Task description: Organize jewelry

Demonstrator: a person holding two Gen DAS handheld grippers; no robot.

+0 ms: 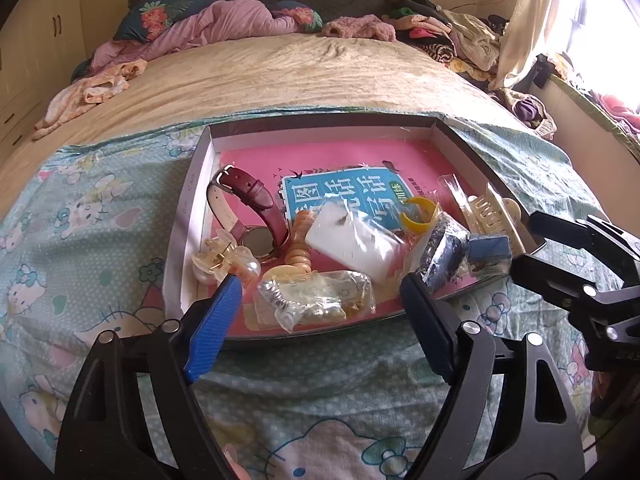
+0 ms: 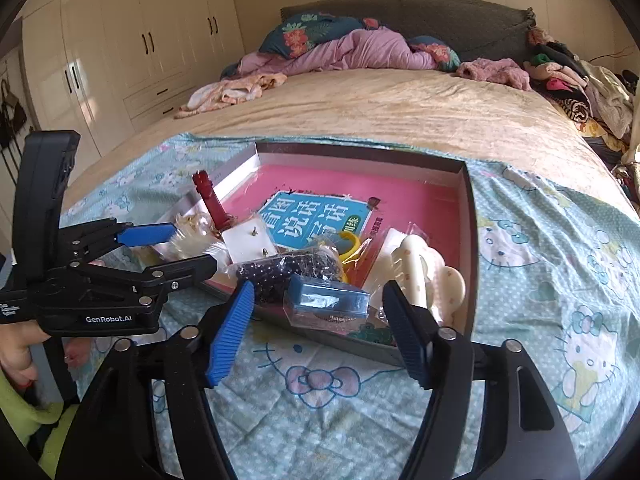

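Note:
A shallow cardboard box (image 1: 191, 196) lined with a pink book lies on the bed, holding mixed jewelry. In it are a red-strap watch (image 1: 256, 192), a pearl hair clip (image 1: 224, 260), a yellow ring (image 1: 418, 214), a cream hair claw (image 1: 494, 212) and a small blue case (image 1: 490, 250). My left gripper (image 1: 320, 284) is open above the box's near edge, over a clear bag of trinkets (image 1: 320, 296) that its pads do not touch. My right gripper (image 2: 319, 292) is open too, with the blue case (image 2: 328, 302) lying loose between its fingers. The hair claw (image 2: 420, 272) sits just right of it.
The box (image 2: 467, 216) rests on a teal cartoon-print sheet (image 2: 320, 392) at the foot of the bed. Crumpled bedding and clothes (image 2: 360, 52) pile up at the far end. A wardrobe (image 2: 120, 48) lines the left wall. A hand (image 2: 16, 352) grips the left tool.

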